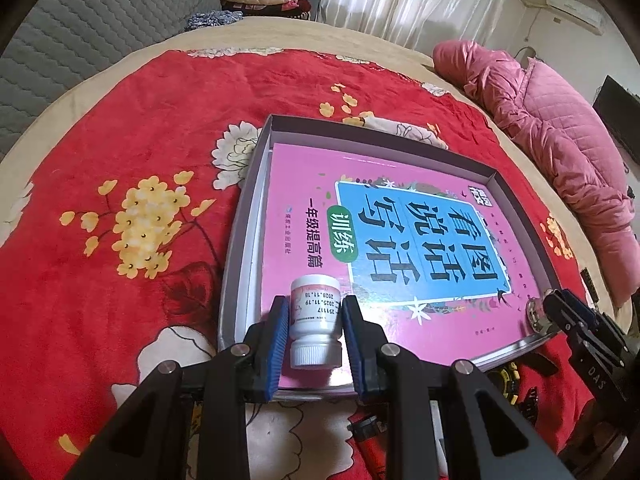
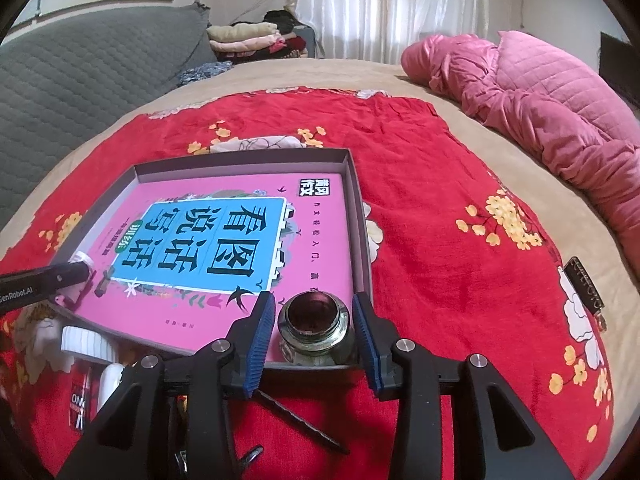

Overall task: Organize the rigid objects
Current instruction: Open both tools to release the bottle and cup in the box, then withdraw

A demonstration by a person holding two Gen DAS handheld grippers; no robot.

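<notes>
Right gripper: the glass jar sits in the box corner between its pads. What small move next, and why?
Probably lift the right gripper straight back and clear. The glass jar stands upright on the pink book in the corner of the box, and gaps show between it and both pads, so it looks released. The left gripper seems to grip the white bottle.

Red floral blanket (image 1: 120, 140) over tan bed (image 2: 420, 80), pink quilted duvet (image 2: 560, 120) bunched on the right, folded clothes stack (image 2: 248, 40) by grey quilted headboard (image 2: 80, 72), white curtains (image 2: 380, 8) behind.
</notes>
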